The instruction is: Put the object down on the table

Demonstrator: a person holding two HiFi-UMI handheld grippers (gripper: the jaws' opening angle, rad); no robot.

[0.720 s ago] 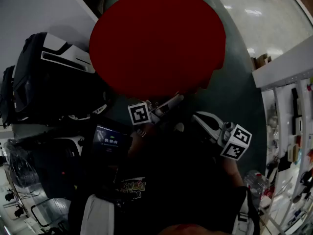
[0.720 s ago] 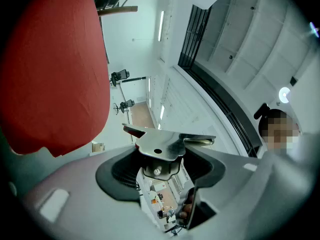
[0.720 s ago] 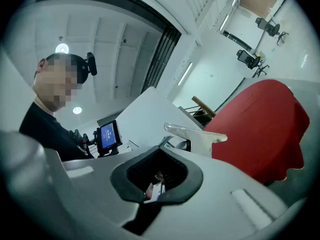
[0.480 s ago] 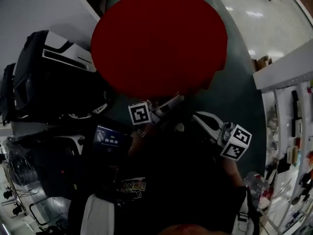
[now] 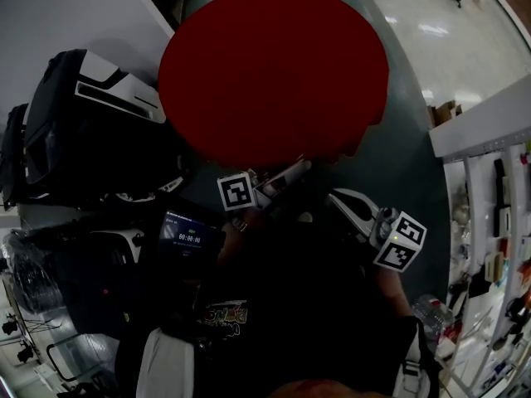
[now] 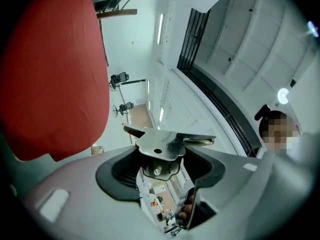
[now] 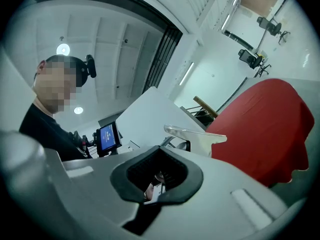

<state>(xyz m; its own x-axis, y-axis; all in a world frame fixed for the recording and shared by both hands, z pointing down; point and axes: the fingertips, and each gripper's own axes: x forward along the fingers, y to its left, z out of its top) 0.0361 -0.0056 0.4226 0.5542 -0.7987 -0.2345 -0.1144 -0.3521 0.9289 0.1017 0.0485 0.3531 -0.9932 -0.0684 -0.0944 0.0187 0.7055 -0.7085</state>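
Note:
A round table under a red cloth (image 5: pixel 274 65) fills the top of the head view, and nothing lies on the part I see. My left gripper (image 5: pixel 294 171) is held near my chest, its jaws reaching to the table's near edge. In the left gripper view the gripper (image 6: pixel 170 136) tilts up toward the ceiling with the red cloth (image 6: pixel 50 69) at the left; its jaws stand wide with nothing between them. My right gripper (image 5: pixel 340 199) hovers lower right, short of the table. Its own view (image 7: pixel 195 134) shows one metal jaw beside the red cloth (image 7: pixel 265 129). No loose object is visible.
Black cases (image 5: pixel 91 131) are stacked at the left. A small screen with a timer (image 5: pixel 189 237) stands beside my left arm. White shelving (image 5: pixel 489 114) with hanging tools runs along the right. A plastic bottle (image 5: pixel 431 309) sits at my right side.
The head view has drifted a little, so the table sits slightly lower and further right. Both grippers keep their places.

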